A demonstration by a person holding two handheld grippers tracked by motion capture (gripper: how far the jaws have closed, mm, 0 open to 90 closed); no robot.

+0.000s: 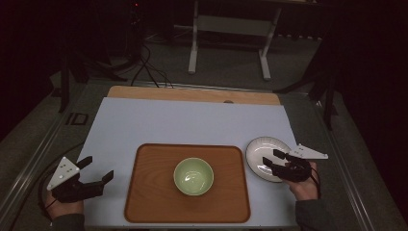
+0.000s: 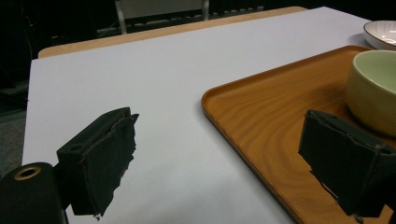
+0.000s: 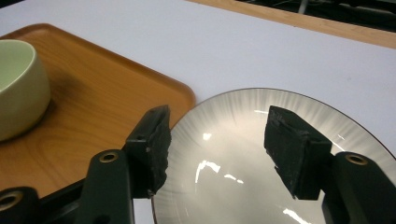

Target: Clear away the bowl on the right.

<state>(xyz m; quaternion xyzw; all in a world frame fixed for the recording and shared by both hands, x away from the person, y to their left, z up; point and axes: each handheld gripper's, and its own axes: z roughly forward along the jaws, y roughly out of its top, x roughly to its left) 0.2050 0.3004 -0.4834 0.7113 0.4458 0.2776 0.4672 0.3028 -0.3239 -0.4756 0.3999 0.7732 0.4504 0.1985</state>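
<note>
Both grippers are open and hold nothing. High view: my left gripper (image 1: 98, 169) sits at the lower left of the frame, jaws spread, over the white mat (image 1: 192, 120) beside the left edge of the wooden tray (image 1: 149, 192). A green bowl (image 1: 193, 176) stands at the tray's centre. My right gripper (image 1: 273, 160) is at the lower right of the frame, jaws apart over the white plate (image 1: 262, 147), which lies on the mat just beside the tray's right edge.

Left gripper view: the left gripper (image 2: 224, 158) shows its two black jaws wide apart at the bottom of the frame, one over the mat (image 2: 163, 70), the other over the tray (image 2: 261, 112). The bowl (image 2: 373, 88) is at the right edge, the plate (image 2: 380, 33) at the upper right corner.

Right gripper view: the right gripper (image 3: 217, 144) has its jaws parted above the plate (image 3: 233, 186); I cannot tell whether they touch it. The tray (image 3: 102, 102) and bowl (image 3: 18, 84) occupy the left of the frame.
</note>
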